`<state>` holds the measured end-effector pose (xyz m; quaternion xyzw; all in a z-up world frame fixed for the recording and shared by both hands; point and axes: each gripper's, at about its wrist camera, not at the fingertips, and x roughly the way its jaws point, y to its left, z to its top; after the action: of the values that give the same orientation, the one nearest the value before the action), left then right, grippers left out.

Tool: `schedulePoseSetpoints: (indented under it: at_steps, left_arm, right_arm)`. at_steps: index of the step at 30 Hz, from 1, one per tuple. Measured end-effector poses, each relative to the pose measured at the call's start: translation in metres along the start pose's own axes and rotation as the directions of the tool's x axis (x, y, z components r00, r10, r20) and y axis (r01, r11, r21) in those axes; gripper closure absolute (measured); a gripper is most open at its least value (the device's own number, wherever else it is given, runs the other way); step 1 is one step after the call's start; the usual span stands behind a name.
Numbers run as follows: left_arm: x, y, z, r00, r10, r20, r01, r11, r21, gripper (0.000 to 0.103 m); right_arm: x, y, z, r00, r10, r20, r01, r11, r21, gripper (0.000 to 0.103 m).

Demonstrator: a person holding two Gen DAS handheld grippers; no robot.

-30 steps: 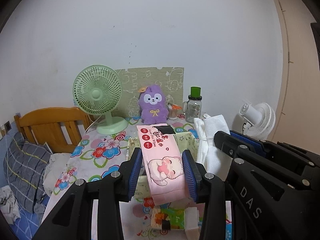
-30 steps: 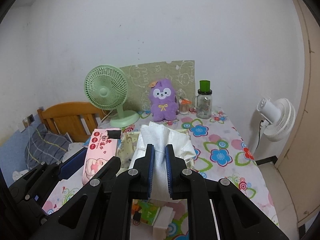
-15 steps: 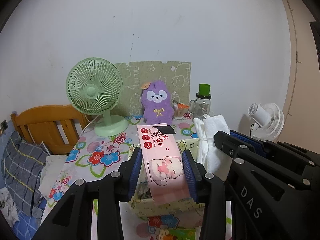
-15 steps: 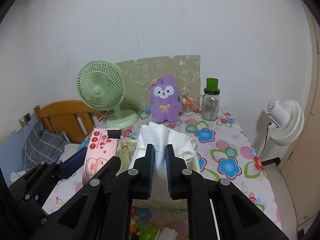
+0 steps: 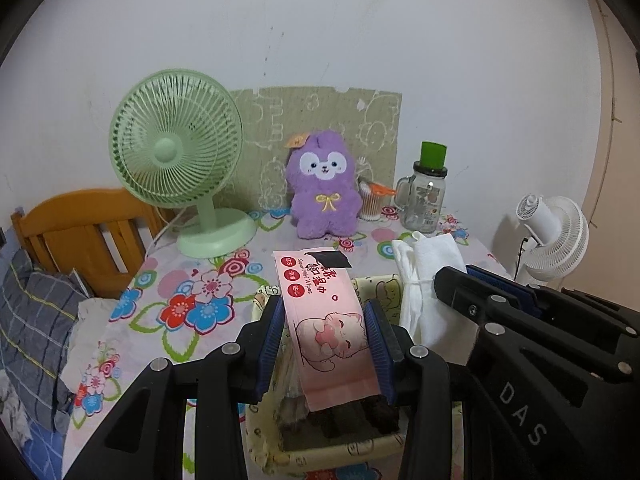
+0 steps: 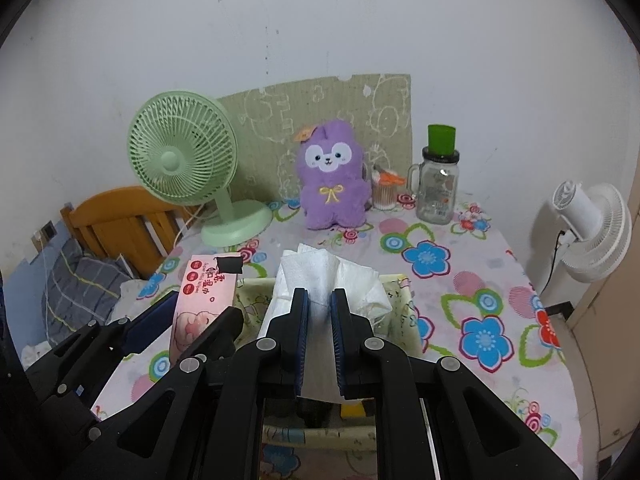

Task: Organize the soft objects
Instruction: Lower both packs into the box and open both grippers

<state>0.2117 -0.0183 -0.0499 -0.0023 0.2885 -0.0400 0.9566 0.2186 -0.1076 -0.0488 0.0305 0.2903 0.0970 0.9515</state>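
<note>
We see a floral table (image 6: 472, 280) against a white wall (image 6: 320, 20). Our left gripper (image 5: 325, 334) pinches wipes (image 5: 328, 320), our right gripper (image 6: 319, 320) pinches tissue (image 6: 320, 276), both above the basket (image 5: 316, 456); bare cloth lies right.

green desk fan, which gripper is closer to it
Left. The left gripper, clamped on the pink wipes pack, sits on the green fan's side; the right gripper, holding white tissue, is farther over.
</note>
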Motion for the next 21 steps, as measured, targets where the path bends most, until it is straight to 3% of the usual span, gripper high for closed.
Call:
schedulePoseSetpoints:
  at_steps: [5,7,9,16,21]
  left_arm:
    - [0.02,0.005,-0.004,0.999,-0.007,-0.047,0.006,1.0,-0.015,0.058]
    - [0.024,0.003,-0.007,0.999,0.008,-0.053,-0.008,1.0,0.004,0.052]
    - [0.027,0.003,-0.009,0.998,0.004,-0.06,-0.004,1.0,0.006,0.04]
    - [0.034,0.006,-0.013,0.997,0.001,-0.074,0.0,1.0,0.012,0.028]
    - [0.038,0.007,-0.014,0.995,-0.006,-0.095,0.006,1.0,0.003,0.021]
  right_arm:
    - [0.018,0.0,-0.001,1.0,0.007,-0.024,-0.007,1.0,0.0,0.088]
    - [0.023,0.0,-0.002,0.999,0.009,-0.033,-0.009,1.0,0.001,0.088]
    - [0.028,0.0,-0.003,0.999,0.012,-0.04,-0.012,1.0,0.001,0.088]
    - [0.038,-0.001,-0.004,0.998,0.026,-0.049,-0.026,1.0,0.008,0.088]
    - [0.043,0.001,-0.006,0.997,0.034,-0.063,-0.034,0.999,0.002,0.08]
